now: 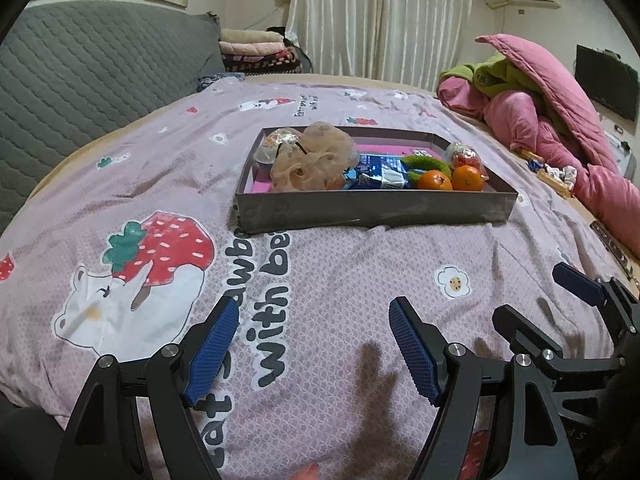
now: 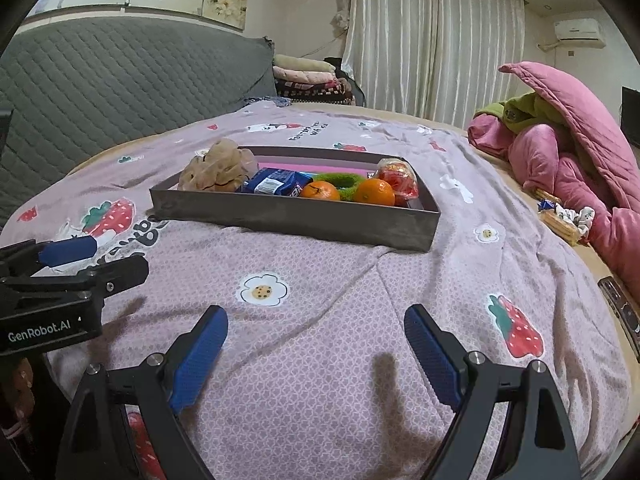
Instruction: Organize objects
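Both claws hover over the printed bedspread (image 1: 328,280), jaws wide and holding nothing. The grey tray (image 2: 296,216) lies at 12 o'clock from the right gripper (image 2: 316,356) and toward 1 o'clock from the left gripper (image 1: 314,350) — long axis across the view. Inside: mesh pouf (image 2: 218,170), blue packet (image 2: 276,184), two oranges (image 2: 374,192). Loose items (image 2: 564,218) lie at 2 o'clock, by the pink quilt (image 2: 568,168) — right claw nearer; path unobstructed.

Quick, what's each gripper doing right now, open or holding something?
Left gripper: open, holding nothing, above the bedspread.
Right gripper: open, holding nothing, also short of the tray.
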{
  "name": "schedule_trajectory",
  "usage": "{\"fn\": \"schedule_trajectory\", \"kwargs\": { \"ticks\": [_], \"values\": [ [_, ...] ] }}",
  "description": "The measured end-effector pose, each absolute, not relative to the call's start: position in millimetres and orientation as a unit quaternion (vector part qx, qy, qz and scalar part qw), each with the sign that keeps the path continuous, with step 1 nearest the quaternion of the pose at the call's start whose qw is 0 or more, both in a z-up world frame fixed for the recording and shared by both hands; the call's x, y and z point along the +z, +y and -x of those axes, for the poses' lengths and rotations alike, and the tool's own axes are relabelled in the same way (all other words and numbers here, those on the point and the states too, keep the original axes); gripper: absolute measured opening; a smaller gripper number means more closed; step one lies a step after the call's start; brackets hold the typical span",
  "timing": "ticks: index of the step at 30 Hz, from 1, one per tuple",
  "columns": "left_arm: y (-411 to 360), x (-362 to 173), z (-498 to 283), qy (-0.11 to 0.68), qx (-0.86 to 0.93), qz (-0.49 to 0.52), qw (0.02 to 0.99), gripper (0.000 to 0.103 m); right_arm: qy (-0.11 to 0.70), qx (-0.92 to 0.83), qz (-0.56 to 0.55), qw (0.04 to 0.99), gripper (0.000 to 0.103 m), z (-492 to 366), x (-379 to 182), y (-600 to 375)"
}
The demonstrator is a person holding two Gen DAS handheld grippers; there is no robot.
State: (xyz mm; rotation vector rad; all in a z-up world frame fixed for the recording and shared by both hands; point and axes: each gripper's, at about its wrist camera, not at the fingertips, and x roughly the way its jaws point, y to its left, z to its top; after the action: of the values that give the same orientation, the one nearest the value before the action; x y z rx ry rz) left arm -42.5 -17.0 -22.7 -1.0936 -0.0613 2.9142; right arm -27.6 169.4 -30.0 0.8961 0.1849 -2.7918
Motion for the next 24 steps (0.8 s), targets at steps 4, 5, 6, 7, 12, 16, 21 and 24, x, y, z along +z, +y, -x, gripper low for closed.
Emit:
{"fn": "schedule_trajectory", "kwargs": {
  "ticks": [4, 5, 6, 7, 12, 16, 21, 24],
  "values": [
    [-15.5, -24.2, 42.9, -0.018, 0.935, 0.354, 0.014, 0.079, 0.064, -0.946, -0.301, 0.1, 0.09, 27.4, -29.4, 169.2],
    [-15.3, -24.7, 43.4, -0.017, 0.935, 0.355, 0.014, 0.079, 0.065, -0.947, -0.3, 0.1, 0.09, 27.3, -29.3, 169.1],
    [-15.2, -24.9, 43.7, -0.017, 0.934, 0.355, 0.014, 0.079, 0.065, -0.947, -0.299, 0.1, 0.09, 27.3, -29.0, 169.4],
    [-14.9, -25.0, 43.8, -0.016, 0.934, 0.355, 0.014, 0.079, 0.067, -0.947, -0.299, 0.1, 0.09, 27.4, -28.9, 169.2],
    [-12.9, -26.0, 44.5, -0.013, 0.933, 0.358, 0.015, 0.079, 0.064, -0.947, -0.299, 0.098, 0.09, 28.3, -28.8, 169.8],
    [-12.3, -26.9, 44.8, -0.013, 0.933, 0.36, 0.017, 0.079, 0.061, -0.947, -0.3, 0.097, 0.09, 28.4, -28.6, 171.7],
    [-12.4, -28.1, 45.0, -0.012, 0.932, 0.362, 0.015, 0.079, 0.059, -0.947, -0.302, 0.096, 0.09, 28.7, -29.2, 173.4],
    [-12.2, -27.4, 45.1, -0.011, 0.932, 0.361, 0.015, 0.079, 0.061, -0.947, -0.302, 0.097, 0.09, 28.4, -29.3, 172.9]
  ]
}}
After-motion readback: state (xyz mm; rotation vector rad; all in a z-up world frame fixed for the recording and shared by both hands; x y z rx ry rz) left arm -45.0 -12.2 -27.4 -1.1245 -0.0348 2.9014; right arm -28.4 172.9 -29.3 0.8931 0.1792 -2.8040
